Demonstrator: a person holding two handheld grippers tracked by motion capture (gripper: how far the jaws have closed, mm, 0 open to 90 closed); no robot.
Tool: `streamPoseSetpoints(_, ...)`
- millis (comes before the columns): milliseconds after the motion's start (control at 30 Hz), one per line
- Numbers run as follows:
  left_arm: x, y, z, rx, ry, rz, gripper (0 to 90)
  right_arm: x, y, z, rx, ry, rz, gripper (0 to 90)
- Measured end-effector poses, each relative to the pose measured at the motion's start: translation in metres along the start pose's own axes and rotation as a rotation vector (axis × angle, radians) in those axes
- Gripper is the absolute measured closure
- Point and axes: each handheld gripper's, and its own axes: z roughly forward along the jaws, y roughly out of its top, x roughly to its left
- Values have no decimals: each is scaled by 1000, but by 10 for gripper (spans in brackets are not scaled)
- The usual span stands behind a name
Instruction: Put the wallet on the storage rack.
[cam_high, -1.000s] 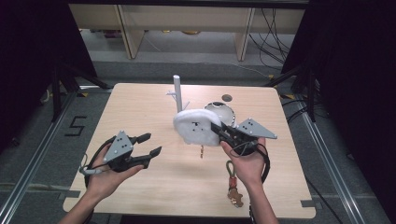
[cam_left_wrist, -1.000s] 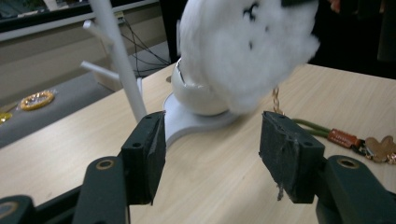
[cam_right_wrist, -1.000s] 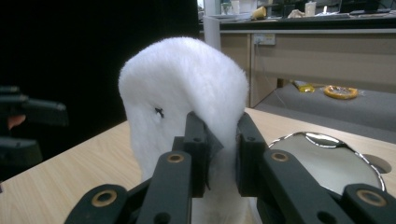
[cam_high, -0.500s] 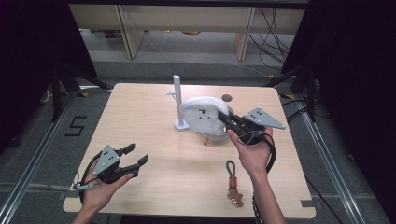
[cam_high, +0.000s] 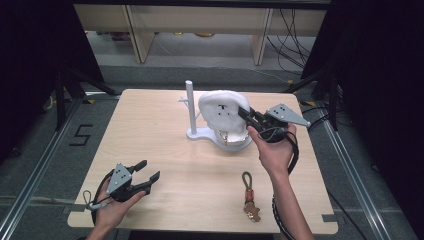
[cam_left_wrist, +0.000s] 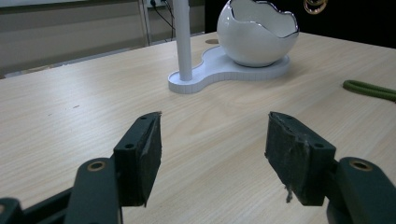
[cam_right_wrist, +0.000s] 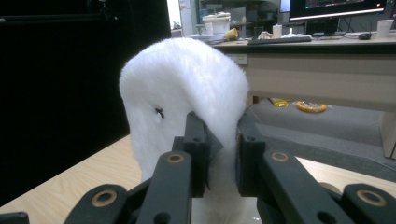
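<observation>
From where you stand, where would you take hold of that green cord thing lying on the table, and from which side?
Probably at the green loop, coming straight down from above with the jaws across the cord. The keychain lies flat on the table, so nothing offers a side grip; the loop is its thinnest, plainest part, whereas the brown charm at the near end looks lumpier.

Desk: pale wood grain, rectangular.
Floor: grey, with a painted "5" left of the desk.
Behind: light wooden shelving, loose black cables.
Sides: dark curtains.
</observation>
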Motion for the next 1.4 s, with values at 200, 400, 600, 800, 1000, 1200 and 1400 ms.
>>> streamPoseSetpoints(200, -1, -7, 3, -1, -7, 1, 358, -12, 8, 11, -6, -24, 11, 793)
streamPoseSetpoints(400, 0, -8, 5, -6, -9, 6, 359, -21, 8, 18, 1, -46, 21, 793)
streamPoseSetpoints(600, 0, -11, 7, -5, -12, 4, 358, -33, 2, 25, 18, -67, 37, 792)
streamPoseSetpoints(800, -1, -12, 6, 20, -3, -1, 358, -45, -4, 32, 33, -92, 54, 792)
streamPoseSetpoints(1000, 1, -13, 7, 6, -12, 3, 357, -53, -10, 37, 48, -101, 70, 792)
streamPoseSetpoints(1200, 0, -14, 7, 30, -1, -4, 356, -59, -17, 43, 65, -121, 84, 792)
streamPoseSetpoints(1400, 1, -14, 6, 31, -1, -7, 356, -63, -25, 47, 82, -135, 104, 792)
